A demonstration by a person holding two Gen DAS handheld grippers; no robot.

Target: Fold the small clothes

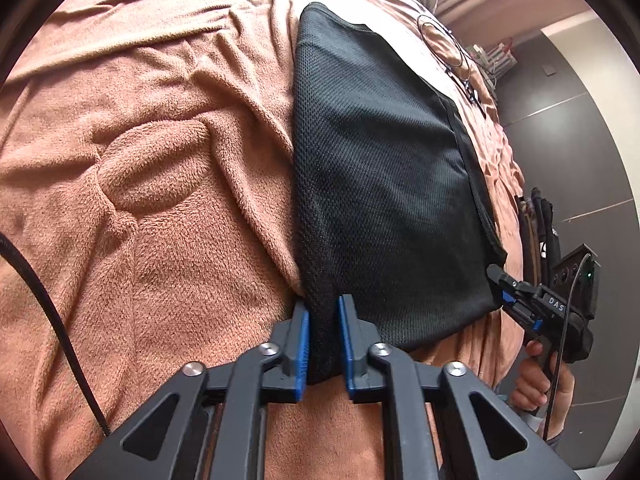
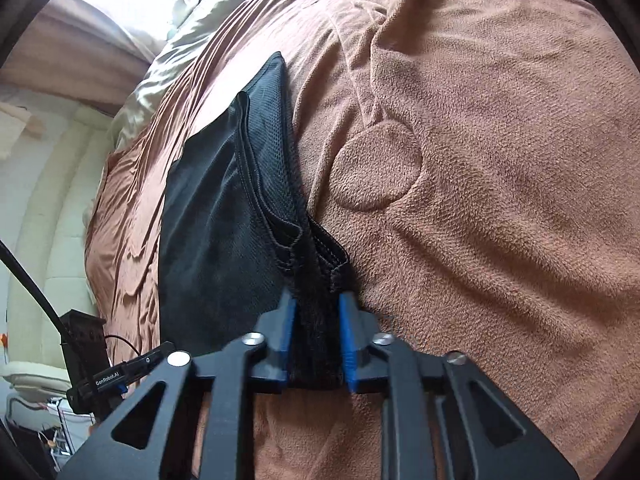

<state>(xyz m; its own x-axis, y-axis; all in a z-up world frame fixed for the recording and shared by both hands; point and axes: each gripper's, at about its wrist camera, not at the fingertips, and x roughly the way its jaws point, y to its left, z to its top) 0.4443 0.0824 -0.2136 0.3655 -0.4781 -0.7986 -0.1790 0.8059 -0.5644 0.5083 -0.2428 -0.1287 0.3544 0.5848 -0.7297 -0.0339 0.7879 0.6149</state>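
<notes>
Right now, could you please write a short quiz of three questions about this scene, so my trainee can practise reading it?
1. True or false: the left gripper is shut on the black mesh garment.
2. What does the garment lie on? A) a wooden table B) a brown fleece blanket C) a tiled floor
3. Fill in: the right gripper pinches the garment at its ____ edge.

Key: 1 true. 2 B. 3 the hemmed (stitched) edge.

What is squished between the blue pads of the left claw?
A bunched corner of the black mesh garment sits between the left claw's blue pads, as the left wrist view shows.
</notes>
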